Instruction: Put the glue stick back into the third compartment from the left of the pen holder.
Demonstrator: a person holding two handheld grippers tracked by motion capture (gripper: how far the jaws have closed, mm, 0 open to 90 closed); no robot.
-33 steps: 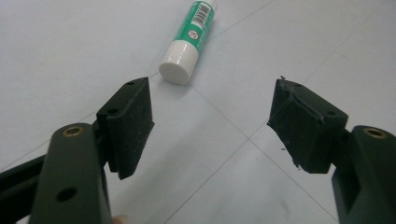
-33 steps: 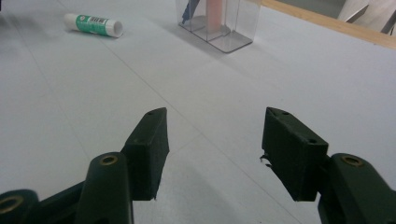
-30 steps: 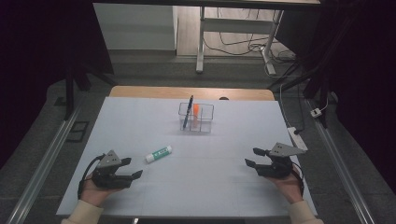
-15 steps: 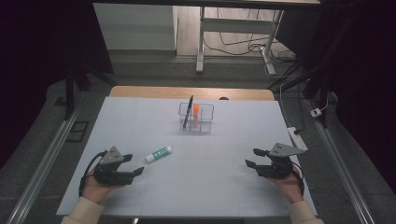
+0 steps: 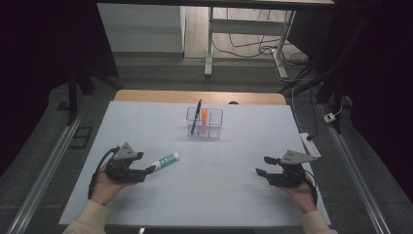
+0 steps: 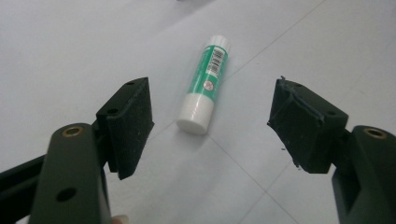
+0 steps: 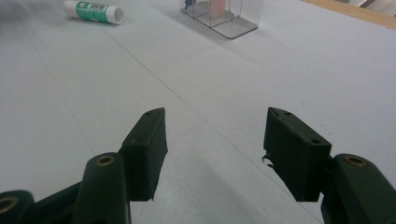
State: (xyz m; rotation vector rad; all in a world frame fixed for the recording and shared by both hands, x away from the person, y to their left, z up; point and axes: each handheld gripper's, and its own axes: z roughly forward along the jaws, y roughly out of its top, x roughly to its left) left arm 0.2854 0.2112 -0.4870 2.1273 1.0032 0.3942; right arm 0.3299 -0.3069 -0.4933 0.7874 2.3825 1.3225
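A green and white glue stick point(image 5: 164, 159) point(image 6: 204, 84) point(image 7: 93, 11) lies flat on the white table point(image 5: 224, 195), left of the middle. My left gripper point(image 5: 144, 164) point(image 6: 210, 121) is open, its jaws pointing at the stick's near end, just short of it, not touching. At the right side of the table my right gripper point(image 5: 263, 165) point(image 7: 212, 149) stands open with nothing between its jaws. Farther back in the middle stands a clear plastic organizer point(image 5: 204, 122) point(image 7: 224, 16), holding a dark pen point(image 5: 196, 116) and an orange item point(image 5: 205, 115).
A white power strip point(image 5: 309, 144) lies at the table's right edge. The wooden far edge point(image 5: 199, 96) of the desk shows behind the white sheet. Metal rails run along both sides of the table.
My left gripper has moved right and slightly up toward the glue stick. The right gripper has stayed where it was.
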